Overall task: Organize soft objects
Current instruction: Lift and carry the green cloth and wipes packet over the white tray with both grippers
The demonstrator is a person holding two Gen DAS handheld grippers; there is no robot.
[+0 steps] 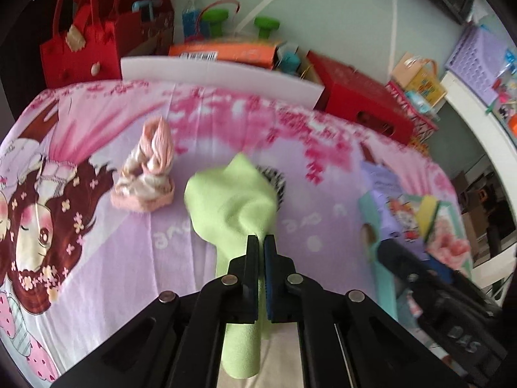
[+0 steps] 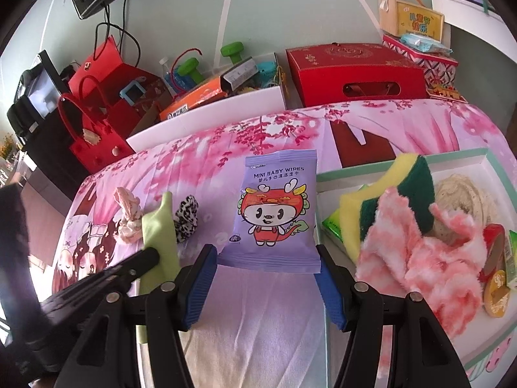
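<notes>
My left gripper (image 1: 261, 242) is shut on a light green cloth (image 1: 236, 200) and holds it above the pink bedsheet; the cloth also shows in the right wrist view (image 2: 160, 226). A black-and-white scrunchie (image 2: 185, 218) lies just behind the cloth. A knotted pink-and-white cloth (image 1: 148, 171) lies to the left. My right gripper (image 2: 266, 252) holds a purple baby wipes pack (image 2: 274, 213) between its blue pads, next to a white tray (image 2: 355, 169). The tray holds a pink fluffy towel (image 2: 420, 255), yellow-green sponges (image 2: 407, 181) and a beige pad (image 2: 462, 194).
Red bags (image 1: 80, 42), an orange box (image 1: 223, 51) and a red case (image 1: 358, 97) stand behind the bed. A white foam board (image 1: 219, 74) lines the far edge. The right gripper and tray show in the left wrist view at right (image 1: 420, 271).
</notes>
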